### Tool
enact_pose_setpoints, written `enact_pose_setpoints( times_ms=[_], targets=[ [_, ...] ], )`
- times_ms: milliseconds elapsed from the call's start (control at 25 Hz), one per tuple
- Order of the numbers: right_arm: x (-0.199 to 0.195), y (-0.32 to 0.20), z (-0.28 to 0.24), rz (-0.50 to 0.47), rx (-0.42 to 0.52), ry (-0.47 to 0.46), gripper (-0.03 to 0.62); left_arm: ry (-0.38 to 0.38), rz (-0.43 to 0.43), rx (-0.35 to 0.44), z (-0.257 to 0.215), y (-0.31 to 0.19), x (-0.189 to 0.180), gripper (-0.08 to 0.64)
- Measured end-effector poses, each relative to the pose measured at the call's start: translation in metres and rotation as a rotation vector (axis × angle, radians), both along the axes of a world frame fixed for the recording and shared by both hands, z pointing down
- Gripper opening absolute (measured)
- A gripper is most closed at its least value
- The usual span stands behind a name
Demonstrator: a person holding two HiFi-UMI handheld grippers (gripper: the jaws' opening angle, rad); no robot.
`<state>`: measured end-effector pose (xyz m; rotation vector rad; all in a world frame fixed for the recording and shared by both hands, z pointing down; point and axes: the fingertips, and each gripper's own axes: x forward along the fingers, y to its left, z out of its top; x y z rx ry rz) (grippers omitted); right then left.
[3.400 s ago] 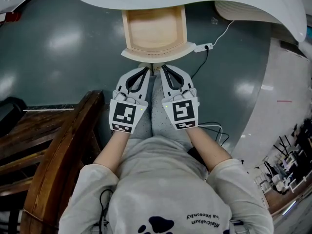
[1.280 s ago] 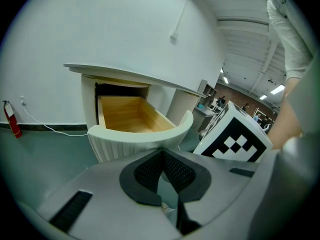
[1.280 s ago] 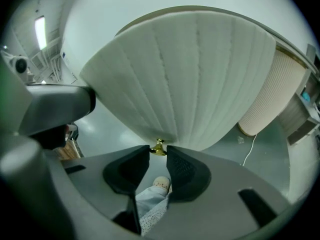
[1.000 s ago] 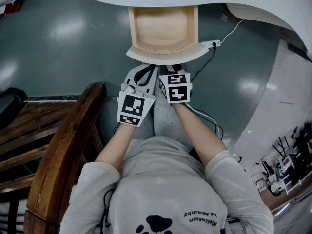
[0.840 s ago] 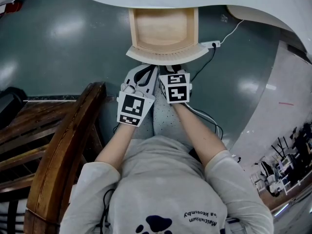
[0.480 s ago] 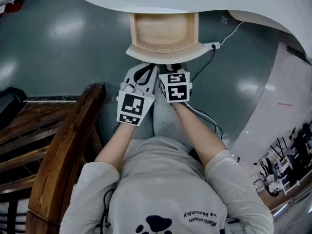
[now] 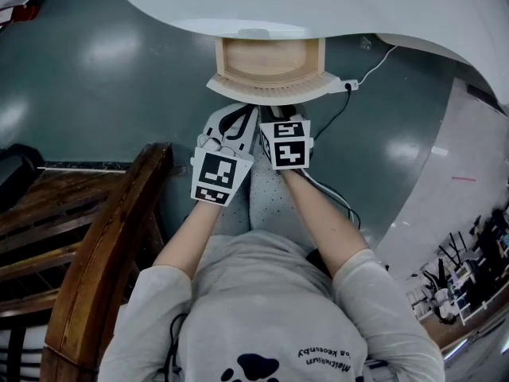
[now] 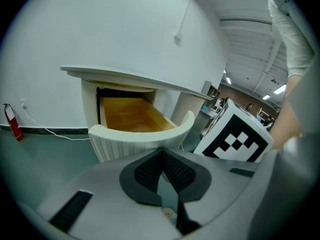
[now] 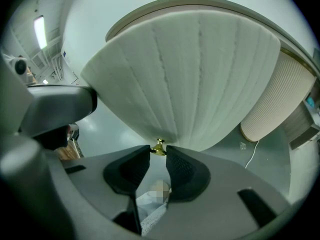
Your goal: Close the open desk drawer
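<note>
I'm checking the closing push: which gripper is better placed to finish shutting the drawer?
Right. The right gripper grips the gold knob on the drawer front; the left gripper is shut, empty, beside it.

- There was one drawer (image 7: 269, 62), far, with one brass knob (image 9: 158, 147).
- There were two grippers: left gripper (image 8: 162, 154), right gripper (image 9: 158, 157).
- One wooden chair (image 7: 103, 245) stood left.
</note>
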<state>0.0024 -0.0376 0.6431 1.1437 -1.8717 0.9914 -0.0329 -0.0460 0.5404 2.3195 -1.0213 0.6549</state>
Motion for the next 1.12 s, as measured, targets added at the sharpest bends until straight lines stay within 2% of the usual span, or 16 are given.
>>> enact_pose_setpoints(
  times_ms=[1120],
  targets=[
    [-0.003,-0.072,-0.003,0.013,0.050,0.015,0.110,0.023,-0.019,0.050,-0.002,-0.071,-0.003,0.006]
  ],
)
